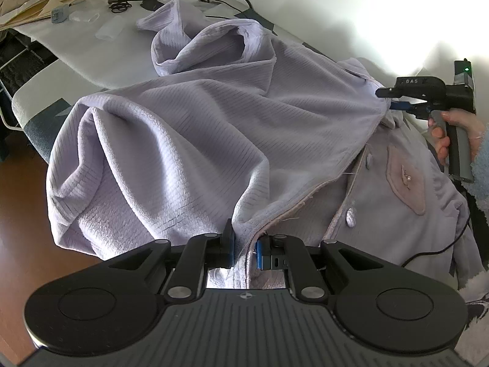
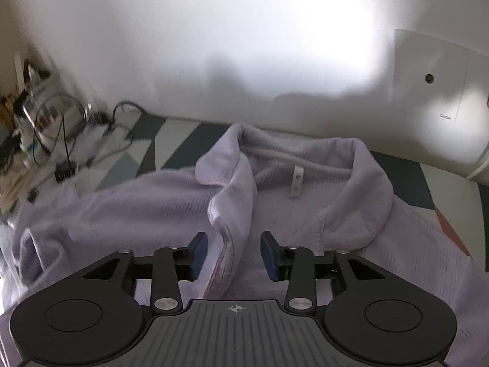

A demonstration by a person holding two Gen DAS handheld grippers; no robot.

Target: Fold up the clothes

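Note:
A lavender fleece button-up top [image 1: 214, 128] lies rumpled on the table, one front panel lifted and draped over the rest. Its buttons [image 1: 351, 216] and chest pocket [image 1: 406, 180] show at the right. My left gripper [image 1: 244, 246] is shut on the front edge of the top near the hem. My right gripper [image 1: 392, 99], held by a hand [image 1: 443, 134], sits at the collar end. In the right wrist view the right gripper [image 2: 233, 253] is open, with the front edge of the top [image 2: 232, 214] running between its fingers. The collar [image 2: 360, 183] and neck label [image 2: 297, 180] lie just beyond.
Black cables [image 1: 122, 3], papers [image 1: 33, 9] and clear plastic wrap [image 1: 107, 30] clutter the far end of the table [image 1: 76, 52]. A white wall [image 2: 244, 46] stands close behind the collar. Wooden floor [image 1: 21, 214] lies below the table's left edge.

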